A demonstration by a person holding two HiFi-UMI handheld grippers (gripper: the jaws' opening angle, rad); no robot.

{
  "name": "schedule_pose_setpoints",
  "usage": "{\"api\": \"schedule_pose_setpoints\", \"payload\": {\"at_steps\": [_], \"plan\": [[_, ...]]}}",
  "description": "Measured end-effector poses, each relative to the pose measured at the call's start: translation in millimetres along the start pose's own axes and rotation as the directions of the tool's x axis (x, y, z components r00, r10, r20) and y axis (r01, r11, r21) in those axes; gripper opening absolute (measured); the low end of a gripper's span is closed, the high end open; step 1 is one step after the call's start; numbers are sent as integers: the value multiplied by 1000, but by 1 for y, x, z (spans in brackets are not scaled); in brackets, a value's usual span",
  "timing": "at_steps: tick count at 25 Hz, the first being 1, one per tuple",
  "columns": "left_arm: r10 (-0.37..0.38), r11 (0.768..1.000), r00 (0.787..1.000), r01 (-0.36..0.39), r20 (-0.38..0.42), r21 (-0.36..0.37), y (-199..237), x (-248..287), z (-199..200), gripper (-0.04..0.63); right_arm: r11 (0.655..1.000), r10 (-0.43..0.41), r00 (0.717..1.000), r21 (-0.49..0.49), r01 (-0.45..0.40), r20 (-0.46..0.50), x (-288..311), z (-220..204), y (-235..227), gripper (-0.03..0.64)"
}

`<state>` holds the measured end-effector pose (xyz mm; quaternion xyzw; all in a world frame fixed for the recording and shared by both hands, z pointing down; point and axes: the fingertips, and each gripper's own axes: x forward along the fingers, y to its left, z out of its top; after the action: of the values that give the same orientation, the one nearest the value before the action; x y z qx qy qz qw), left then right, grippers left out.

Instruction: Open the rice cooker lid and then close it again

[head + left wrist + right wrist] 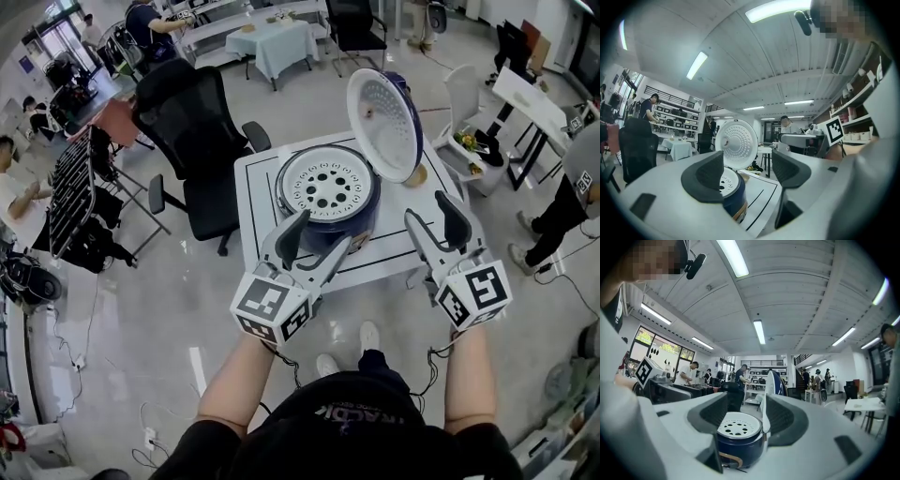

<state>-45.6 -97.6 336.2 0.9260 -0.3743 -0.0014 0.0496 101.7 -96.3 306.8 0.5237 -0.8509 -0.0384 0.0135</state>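
A dark blue rice cooker [330,217] stands on a small white table [253,178] with its lid [384,122] raised upright at the back right. A white perforated inner plate [328,184] covers its top. My left gripper [317,246] hangs open just in front of the cooker's left side, holding nothing. My right gripper [436,217] is open to the right of the cooker, apart from it. In the left gripper view the cooker [733,197] sits low between the fingers with the lid [736,144] behind. The right gripper view shows the cooker [739,439] ahead and the lid [774,381] edge-on.
A black office chair [192,141] stands left of the table. A white chair [467,103] and a small side table with items are behind at the right. A person [562,197] stands at the far right. Cables lie on the floor at the left.
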Motion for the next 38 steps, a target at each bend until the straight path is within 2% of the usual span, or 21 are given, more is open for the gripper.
{"api": "schedule_pose_setpoints", "payload": {"at_steps": [21,31,38], "plan": [[-14,1000,1000,13,28,16,-1,-39,14,311,999,-33,999,-17,34,13,-17,16,31,241],[-17,999,999,16,40,28,-3,-29,18,310,999,-39,999,-25,40,23,-14,19,16,241],[3,999,999,-5,42,34,-6,-1,23,310,999,-35,998,-8,36,45,-7,22,-20,241]]}}
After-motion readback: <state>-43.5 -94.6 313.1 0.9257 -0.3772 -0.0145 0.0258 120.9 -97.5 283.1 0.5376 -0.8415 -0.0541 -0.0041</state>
